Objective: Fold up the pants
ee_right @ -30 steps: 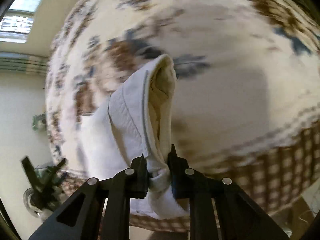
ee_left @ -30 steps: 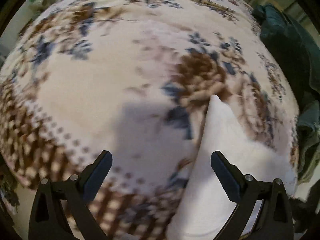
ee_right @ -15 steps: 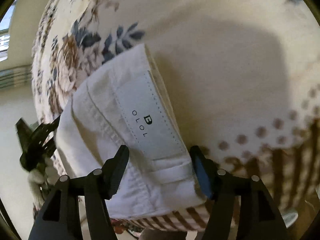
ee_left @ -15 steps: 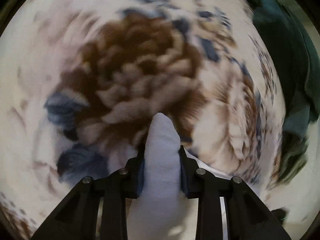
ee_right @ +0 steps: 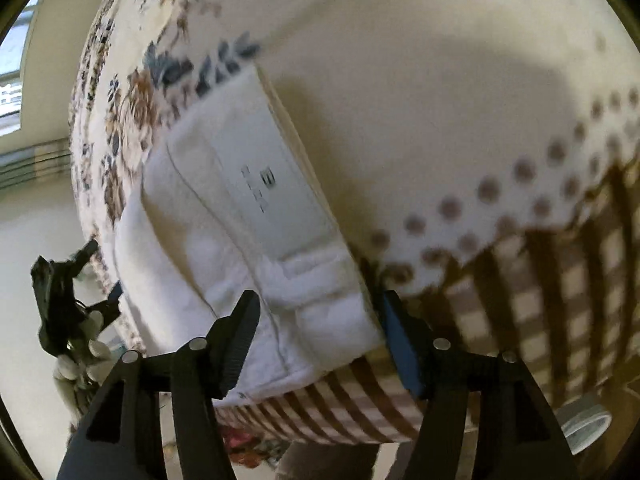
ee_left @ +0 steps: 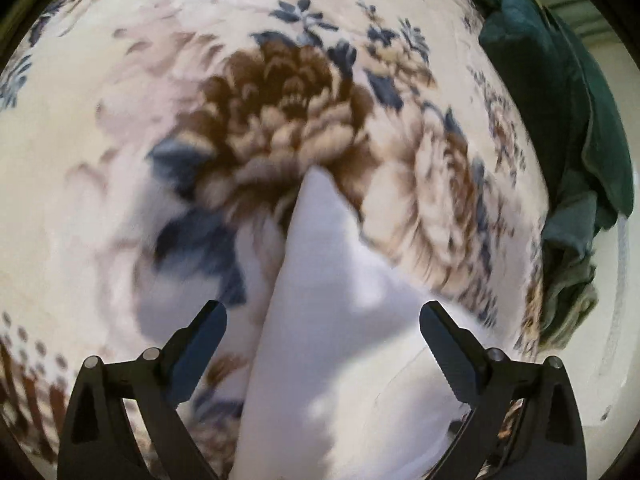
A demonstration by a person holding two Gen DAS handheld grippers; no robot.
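The white pants (ee_left: 332, 344) lie on a floral blanket (ee_left: 280, 120), a pointed corner of them reaching away from me. My left gripper (ee_left: 322, 330) is open, its jaws wide apart on either side of the cloth. In the right wrist view the pants (ee_right: 248, 240) lie folded flat, waistband and grey label up, near the blanket's checked edge (ee_right: 520, 320). My right gripper (ee_right: 318, 326) is open around the waistband corner. The left gripper (ee_right: 68, 300) shows at the far left of that view.
A heap of dark green clothes (ee_left: 560, 120) lies at the blanket's right side. A white roll of tape (ee_right: 580, 424) sits below the blanket's edge on the right. A window (ee_right: 12, 92) and wall are at the far left.
My left gripper, shut on the pants' corner half a second ago, has opened and let it go. My right gripper, shut on the waistband a second ago, opened and stays open.
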